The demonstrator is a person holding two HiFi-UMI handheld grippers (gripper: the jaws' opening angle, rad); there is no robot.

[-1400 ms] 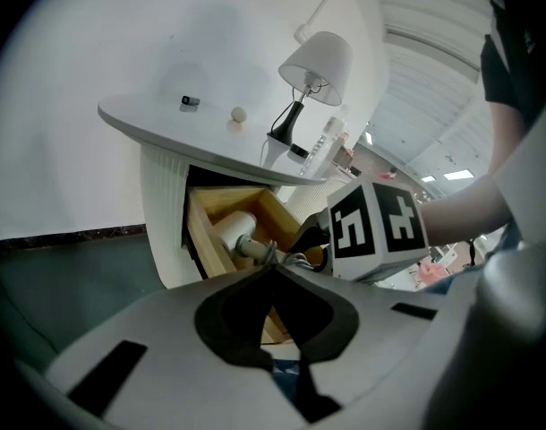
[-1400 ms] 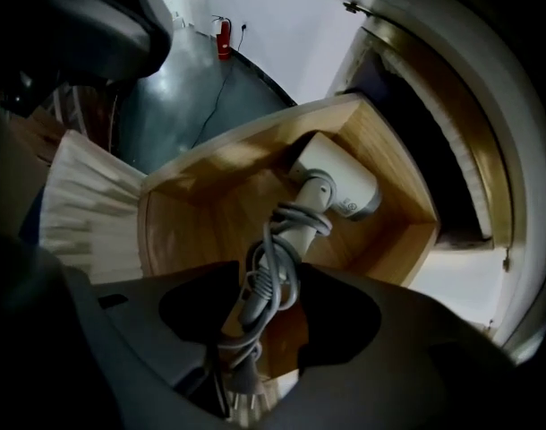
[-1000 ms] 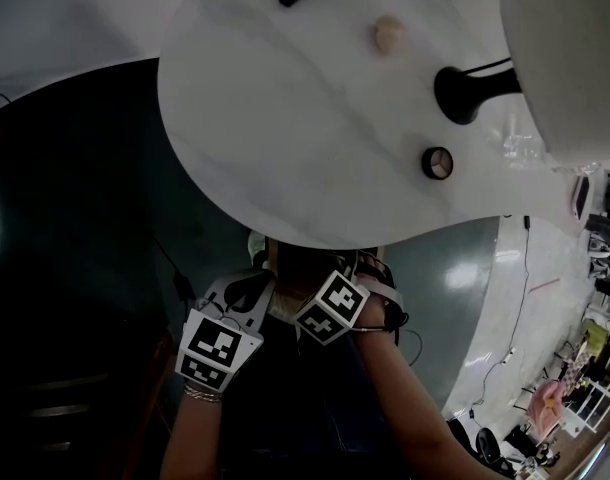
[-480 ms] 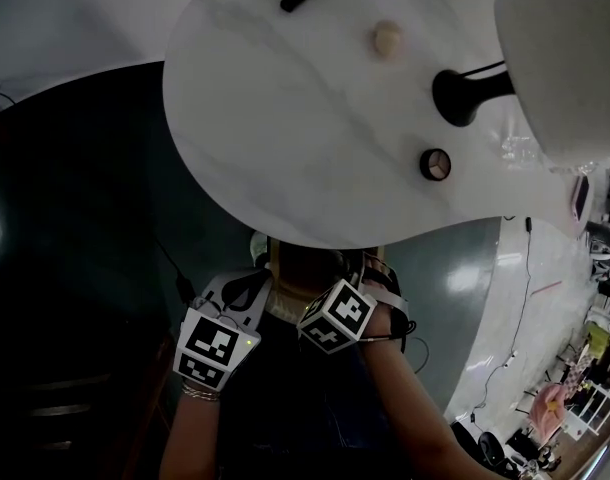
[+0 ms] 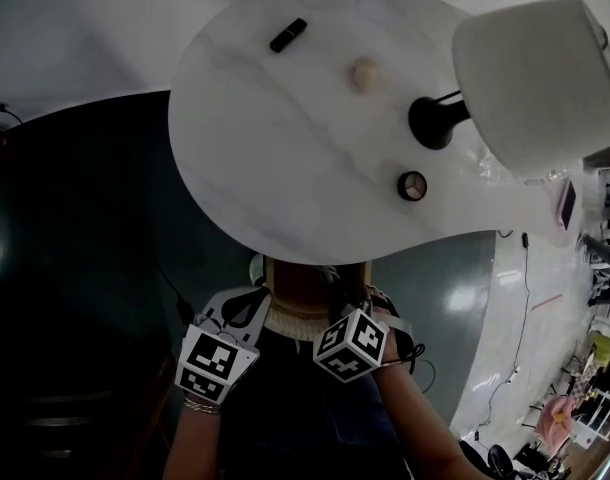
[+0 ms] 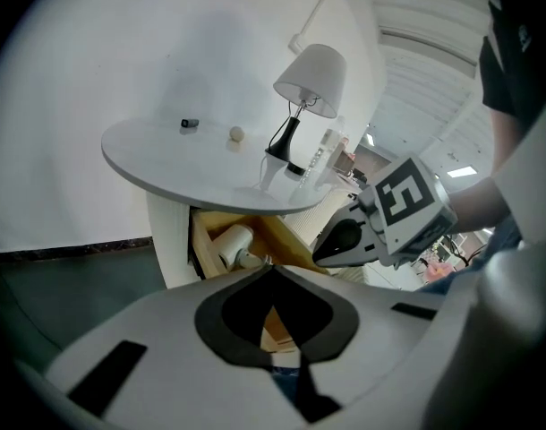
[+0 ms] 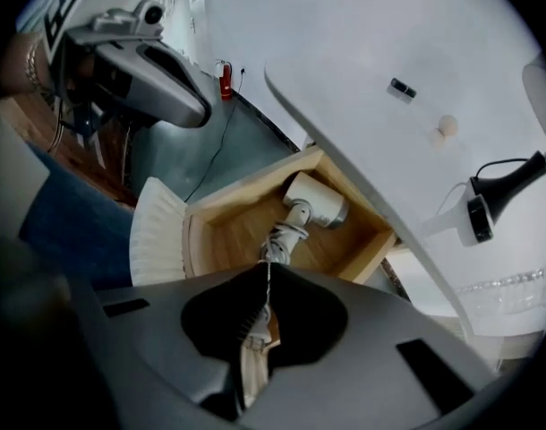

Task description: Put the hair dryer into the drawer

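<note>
**Hair dryer (image 7: 314, 204) already lies in the open drawer (image 7: 233, 236)**
Placing looks done. The left tongs (image 6: 273, 271) are together, the right tongs (image 7: 266, 271) have just closed, and both are empty. The drawer is not yet shut.

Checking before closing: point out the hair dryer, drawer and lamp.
hair dryer (image 7: 316, 201): right gripper view, its white barrel.
drawer (image 7: 255, 184): right gripper view, wooden side wall.
lamp (image 5: 530, 78): head view, its shade.

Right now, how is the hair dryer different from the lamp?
The hair dryer lies on its side in the open wooden drawer; the lamp stands upright on the table. The hair dryer is white; the lamp has a black stem under its shade. Both have white parts.
</note>
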